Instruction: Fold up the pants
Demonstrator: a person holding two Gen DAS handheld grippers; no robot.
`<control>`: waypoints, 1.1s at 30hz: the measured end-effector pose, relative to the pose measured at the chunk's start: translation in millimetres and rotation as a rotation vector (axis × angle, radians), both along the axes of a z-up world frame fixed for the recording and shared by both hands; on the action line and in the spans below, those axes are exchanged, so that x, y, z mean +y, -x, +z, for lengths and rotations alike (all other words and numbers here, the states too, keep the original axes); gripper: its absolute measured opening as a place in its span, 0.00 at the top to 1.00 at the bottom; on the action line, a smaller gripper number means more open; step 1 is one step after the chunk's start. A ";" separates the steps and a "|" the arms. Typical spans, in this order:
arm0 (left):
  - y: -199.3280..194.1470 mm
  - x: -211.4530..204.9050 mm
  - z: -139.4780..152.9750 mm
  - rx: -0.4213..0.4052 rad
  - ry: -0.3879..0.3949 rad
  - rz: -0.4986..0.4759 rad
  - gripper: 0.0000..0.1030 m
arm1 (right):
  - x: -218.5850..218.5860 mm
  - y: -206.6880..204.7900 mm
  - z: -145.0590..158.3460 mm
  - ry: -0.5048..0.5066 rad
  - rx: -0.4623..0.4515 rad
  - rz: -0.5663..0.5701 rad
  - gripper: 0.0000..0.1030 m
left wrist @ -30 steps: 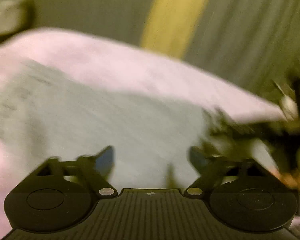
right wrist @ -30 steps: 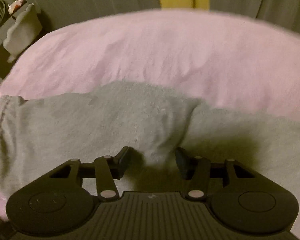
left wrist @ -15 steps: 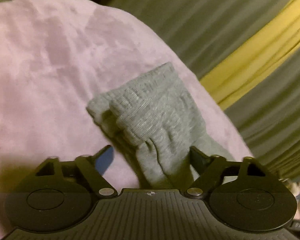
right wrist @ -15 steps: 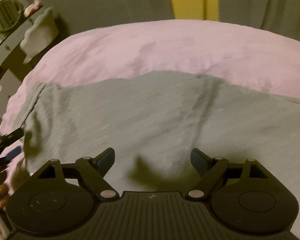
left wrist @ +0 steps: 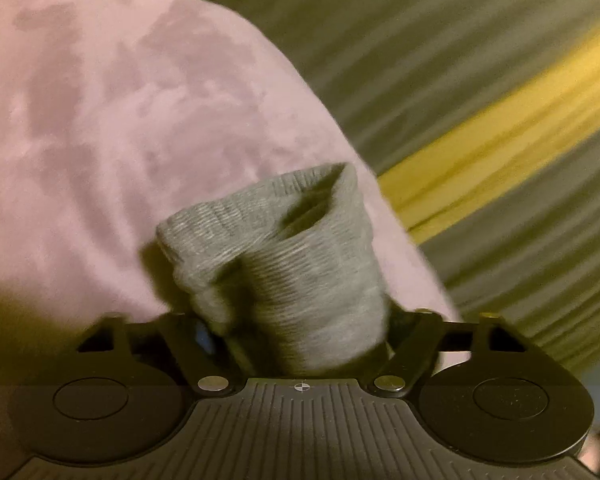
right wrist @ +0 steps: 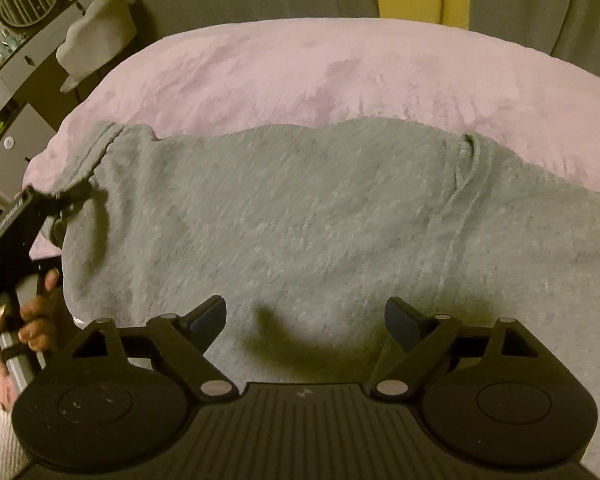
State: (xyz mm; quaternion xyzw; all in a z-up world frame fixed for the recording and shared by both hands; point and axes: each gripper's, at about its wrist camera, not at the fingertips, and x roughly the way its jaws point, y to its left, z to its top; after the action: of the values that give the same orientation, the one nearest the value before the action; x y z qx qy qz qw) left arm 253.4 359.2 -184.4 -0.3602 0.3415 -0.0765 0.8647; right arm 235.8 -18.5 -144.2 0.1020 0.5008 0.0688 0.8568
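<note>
We have our left hand-held gripper (left wrist: pixel 300 336) closing around the ribbed cuff (left wrist: pixel 284 248) of the grey pants (right wrist: pixel 320 232), the knit bunched between the jaws; we cannot tell if the pads already press it. Our right hand-held gripper (right wrist: pixel 304 320) hangs just above the middle of the pants, jaws apart, opening, and holding nothing. The pants lie spread across the pink bed (right wrist: pixel 340 64), the cuff at their left end. Beyond the bed hang grey curtains (left wrist: pixel 440 40) with a yellow strip. We judge the risk to be a shallow bite: thick, springy cuff could slip out once lifted, or one layer alone could rise, leaving the fold crooked.
</note>
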 end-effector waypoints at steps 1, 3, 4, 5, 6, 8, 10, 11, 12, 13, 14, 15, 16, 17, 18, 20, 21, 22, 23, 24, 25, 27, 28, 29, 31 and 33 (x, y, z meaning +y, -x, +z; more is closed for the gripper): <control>-2.7 -4.7 0.2 0.015 -0.039 -0.016 0.46 | 1.3 -0.3 0.1 0.001 0.002 0.001 0.16; -4.4 -11.6 4.6 0.005 -0.062 -0.044 0.62 | 2.2 0.4 1.6 -0.003 -0.001 0.000 0.16; -5.6 -14.0 6.8 -0.003 -0.066 -0.050 0.65 | 2.4 0.5 2.4 -0.002 -0.002 0.000 0.16; -1.9 -16.8 12.5 -0.012 -0.090 -0.049 0.67 | 2.5 0.6 3.9 0.000 -0.004 0.001 0.16; -0.1 -20.7 17.7 -0.022 -0.111 -0.054 0.69 | 2.4 0.2 5.6 0.004 -0.007 -0.001 0.16; 7.0 -29.2 30.8 -0.044 -0.145 -0.064 0.72 | 0.3 -0.1 9.2 0.007 -0.014 -0.008 0.15; 14.7 -41.7 47.5 -0.073 -0.194 -0.072 0.73 | -3.5 0.2 13.6 0.007 -0.025 -0.023 0.15; 19.2 -48.8 56.7 -0.092 -0.218 -0.079 0.73 | -5.9 0.8 16.6 0.002 -0.033 -0.030 0.15; 23.9 -56.8 67.3 -0.121 -0.240 -0.089 0.73 | -8.2 1.3 19.4 -0.006 -0.040 -0.032 0.15; 33.5 -65.7 80.3 -0.155 -0.258 -0.103 0.73 | -11.5 1.6 24.0 -0.028 -0.050 -0.029 0.15; 42.0 -75.7 92.9 -0.188 -0.273 -0.126 0.73 | -16.2 1.9 29.6 -0.059 -0.060 -0.031 0.15; 49.2 -89.4 105.8 -0.225 -0.289 -0.155 0.73 | -21.1 2.1 35.5 -0.091 -0.071 -0.036 0.15; 54.0 -102.8 115.1 -0.253 -0.305 -0.183 0.73 | -28.0 1.8 43.7 -0.137 -0.080 -0.041 0.15; 60.4 -118.0 124.2 -0.284 -0.324 -0.219 0.73 | -34.0 1.1 51.8 -0.180 -0.085 -0.042 0.13; 67.8 -135.9 132.4 -0.315 -0.341 -0.259 0.73 | -41.1 0.6 60.4 -0.234 -0.093 -0.043 0.10; 80.4 -169.1 140.3 -0.351 -0.368 -0.329 0.73 | -53.0 1.7 79.7 -0.303 -0.114 -0.059 0.04; 89.0 -188.7 142.0 -0.363 -0.378 -0.372 0.73 | -58.1 2.3 89.9 -0.328 -0.128 -0.057 0.00; 96.7 -205.9 141.3 -0.369 -0.390 -0.408 0.73 | -65.3 3.8 100.4 -0.363 -0.150 -0.048 0.00; 105.0 -223.8 139.3 -0.373 -0.412 -0.447 0.73 | -73.7 4.5 108.1 -0.408 -0.162 -0.038 0.00; 114.0 -243.0 135.6 -0.376 -0.445 -0.484 0.73 | -82.6 3.7 112.3 -0.454 -0.160 -0.032 0.00; 124.2 -263.6 130.1 -0.377 -0.481 -0.529 0.73 | -91.0 2.0 112.9 -0.489 -0.145 -0.030 0.00; 143.4 -299.0 117.0 -0.375 -0.555 -0.600 0.73 | -104.6 -4.6 107.3 -0.488 -0.090 -0.043 0.00; 152.2 -313.9 110.5 -0.382 -0.603 -0.637 0.73 | -111.1 -7.3 100.1 -0.474 -0.054 -0.055 0.00; 159.5 -327.2 104.2 -0.389 -0.662 -0.664 0.73 | -117.9 -10.0 90.9 -0.467 -0.013 -0.072 0.00; 174.5 -348.9 92.5 -0.410 -0.777 -0.724 0.73 | -132.7 -13.5 66.7 -0.458 0.090 -0.126 0.00; 186.6 -361.6 84.6 -0.443 -0.862 -0.765 0.73 | -144.2 -12.5 45.1 -0.429 0.175 -0.152 0.00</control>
State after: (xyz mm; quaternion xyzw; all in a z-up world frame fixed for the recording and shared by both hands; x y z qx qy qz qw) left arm 66.8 -2.4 -99.8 0.1942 0.2589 -0.3092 0.8943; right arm 248.4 -162.7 -99.1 0.3247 0.5381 0.0996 0.7714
